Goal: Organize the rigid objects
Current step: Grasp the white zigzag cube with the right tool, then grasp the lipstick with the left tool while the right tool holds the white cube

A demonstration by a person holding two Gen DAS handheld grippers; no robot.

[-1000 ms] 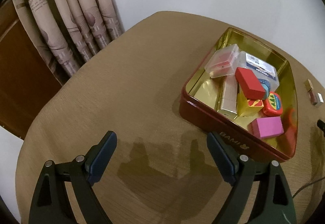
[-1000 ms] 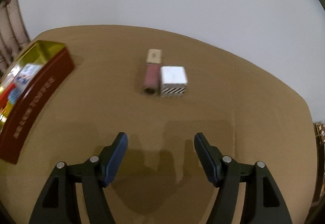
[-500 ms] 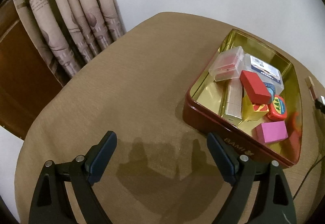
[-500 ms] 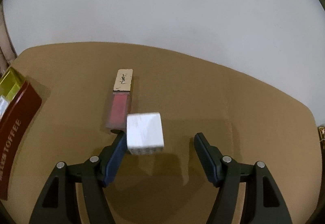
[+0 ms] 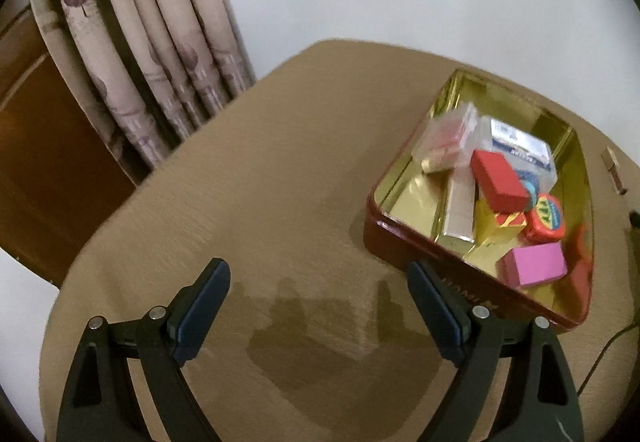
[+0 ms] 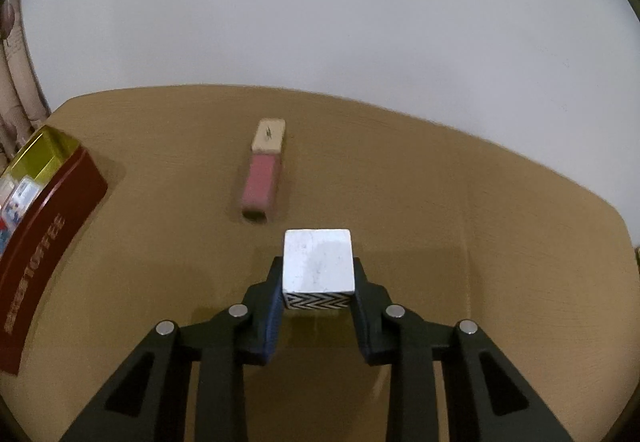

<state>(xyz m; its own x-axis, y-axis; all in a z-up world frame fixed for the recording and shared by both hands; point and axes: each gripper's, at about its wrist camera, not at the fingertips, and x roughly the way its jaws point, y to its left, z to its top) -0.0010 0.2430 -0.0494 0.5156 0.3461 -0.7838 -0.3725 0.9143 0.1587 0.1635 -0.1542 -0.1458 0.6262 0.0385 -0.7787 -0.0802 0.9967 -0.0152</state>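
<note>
In the right wrist view a white cube (image 6: 318, 262) with a black zigzag side sits between the fingers of my right gripper (image 6: 318, 270). Its jaws are closing and both pads touch the cube's sides. A pink tube with a beige cap (image 6: 262, 181) lies on the table just beyond, to the left. A red tin (image 6: 52, 209) with a gold inside stands at the far left. In the left wrist view my left gripper (image 5: 316, 268) is open over bare table, left of the tin (image 5: 404, 238). The tin holds a red block (image 5: 498, 179), a pink block (image 5: 536, 266) and several other small items.
A patterned curtain (image 5: 152, 53) and a brown wooden panel (image 5: 40, 161) stand behind the round tan table (image 5: 260, 181). A white wall runs along the table's far edge. A thin cable (image 5: 600, 358) lies at the right rim of the left wrist view.
My right gripper has moved forward to the white cube, and its jaws have closed from wide apart onto the cube's sides. The left gripper has barely shifted and stays open.
</note>
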